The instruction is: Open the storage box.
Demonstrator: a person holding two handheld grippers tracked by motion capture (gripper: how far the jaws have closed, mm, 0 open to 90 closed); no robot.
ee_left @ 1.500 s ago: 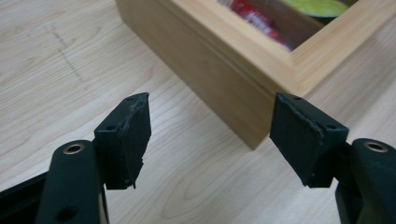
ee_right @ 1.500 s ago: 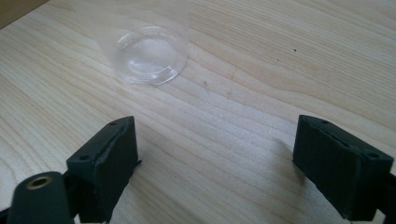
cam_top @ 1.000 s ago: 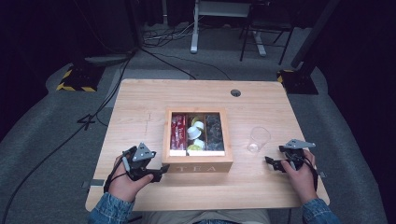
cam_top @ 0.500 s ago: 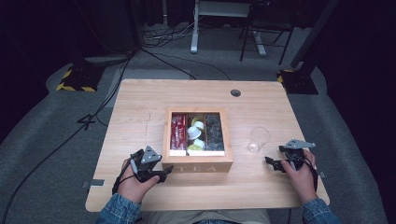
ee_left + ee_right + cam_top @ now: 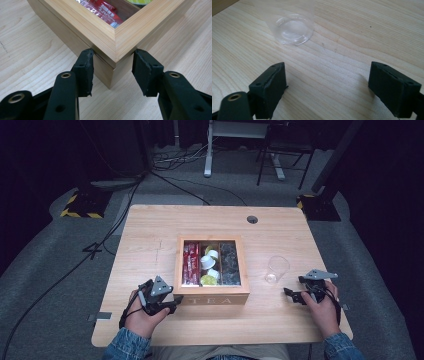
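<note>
The light wooden tabletop (image 5: 150, 240) is evenly lit from overhead; surroundings are dark. Claw views are sharp, with soft shadows.

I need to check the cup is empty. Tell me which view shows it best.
The right gripper view: the cup is close, clear through to its base, nothing visible inside. The high view shows the cup small, upright, right of the box.

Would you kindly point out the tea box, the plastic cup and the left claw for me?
Tea box (image 5: 212, 299): high view, on its lettered front wall.
Plastic cup (image 5: 276, 269): high view, on its clear side.
Left claw (image 5: 112, 71): left gripper view, midway between the fingertips, at the box's corner.
</note>
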